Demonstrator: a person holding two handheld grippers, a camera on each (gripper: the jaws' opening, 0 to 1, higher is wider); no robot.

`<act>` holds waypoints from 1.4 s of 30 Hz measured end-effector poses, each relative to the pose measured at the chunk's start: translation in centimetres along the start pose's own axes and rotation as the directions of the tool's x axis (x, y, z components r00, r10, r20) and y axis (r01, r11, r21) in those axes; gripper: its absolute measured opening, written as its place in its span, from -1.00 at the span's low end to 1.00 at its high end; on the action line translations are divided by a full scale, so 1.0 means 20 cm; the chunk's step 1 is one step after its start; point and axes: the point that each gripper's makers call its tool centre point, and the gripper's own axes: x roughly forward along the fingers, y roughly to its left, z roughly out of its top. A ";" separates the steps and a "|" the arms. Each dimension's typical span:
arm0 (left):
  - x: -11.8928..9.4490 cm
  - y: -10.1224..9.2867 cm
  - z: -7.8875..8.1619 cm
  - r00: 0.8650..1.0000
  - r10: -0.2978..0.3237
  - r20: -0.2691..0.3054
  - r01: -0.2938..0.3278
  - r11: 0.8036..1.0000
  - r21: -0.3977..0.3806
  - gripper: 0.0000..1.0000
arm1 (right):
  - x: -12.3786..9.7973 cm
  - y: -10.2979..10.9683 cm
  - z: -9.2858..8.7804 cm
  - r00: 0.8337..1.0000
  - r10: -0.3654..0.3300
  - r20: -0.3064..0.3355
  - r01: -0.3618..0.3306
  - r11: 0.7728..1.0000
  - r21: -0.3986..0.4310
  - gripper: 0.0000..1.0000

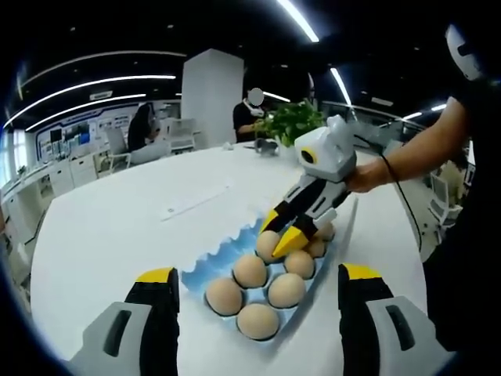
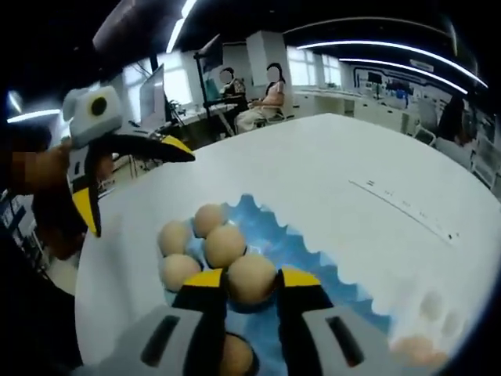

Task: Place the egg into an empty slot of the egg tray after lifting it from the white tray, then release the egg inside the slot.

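Observation:
A blue egg tray [image 1: 205, 262] [image 2: 313, 251] lies on the white table and holds several brown eggs. My right gripper [image 2: 252, 287] is shut on one egg [image 2: 250, 272], its yellow tips pressed to both sides, and the egg sits low in the tray among the others. In the left gripper view a hand holds that right gripper [image 1: 280, 235], which reaches in from the right with its tips on the same egg [image 1: 266, 247]. My left gripper [image 1: 258, 276] stands wide open just in front of the tray, holding nothing. It also hangs open at the left [image 2: 141, 196].
The round white table [image 1: 117, 227] stretches far beyond the tray, with a thin ruler-like strip [image 1: 196, 202] [image 2: 407, 207] on it. A blurred egg [image 2: 411, 348] lies at the lower right. A green plant [image 1: 291, 121] and seated people are at the far side.

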 end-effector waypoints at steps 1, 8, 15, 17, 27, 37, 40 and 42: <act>0.00 0.00 0.00 1.000 -0.001 0.000 0.001 1.000 0.001 0.66 | 0.00 0.00 0.00 1.000 0.004 -0.006 -0.004 1.000 0.001 -0.50; 0.00 0.00 0.01 1.000 0.001 0.000 -0.001 1.000 0.004 0.66 | 0.01 0.01 0.00 0.999 0.029 -0.037 -0.030 0.999 -0.027 -0.49; 0.01 -0.01 0.01 1.000 0.004 -0.007 -0.004 1.000 0.003 0.65 | 0.00 0.01 0.00 0.999 0.044 -0.019 -0.044 0.999 -0.024 -0.48; 0.01 0.00 0.01 1.000 0.007 -0.011 -0.007 1.000 0.001 0.65 | 0.00 0.01 0.00 0.999 0.044 -0.008 -0.044 0.999 -0.018 -0.47; 0.03 -0.02 0.04 1.000 0.009 -0.007 -0.009 1.000 0.003 0.66 | -0.05 -0.01 -0.01 0.999 0.024 0.030 -0.024 1.000 0.000 -0.44; 0.06 -0.03 0.06 1.000 0.014 0.001 -0.014 1.000 -0.001 0.65 | -0.23 -0.06 -0.06 0.990 -0.045 0.131 0.033 0.996 0.089 -0.49; 0.07 -0.03 0.06 1.000 0.015 -0.001 -0.015 1.000 -0.003 0.65 | -0.30 -0.11 -0.08 0.985 -0.091 0.149 0.075 0.991 0.107 -0.49; 0.08 -0.04 0.06 1.000 0.015 -0.003 -0.015 1.000 -0.002 0.65 | -0.37 -0.16 -0.11 0.978 -0.140 0.153 0.123 0.986 0.114 -0.49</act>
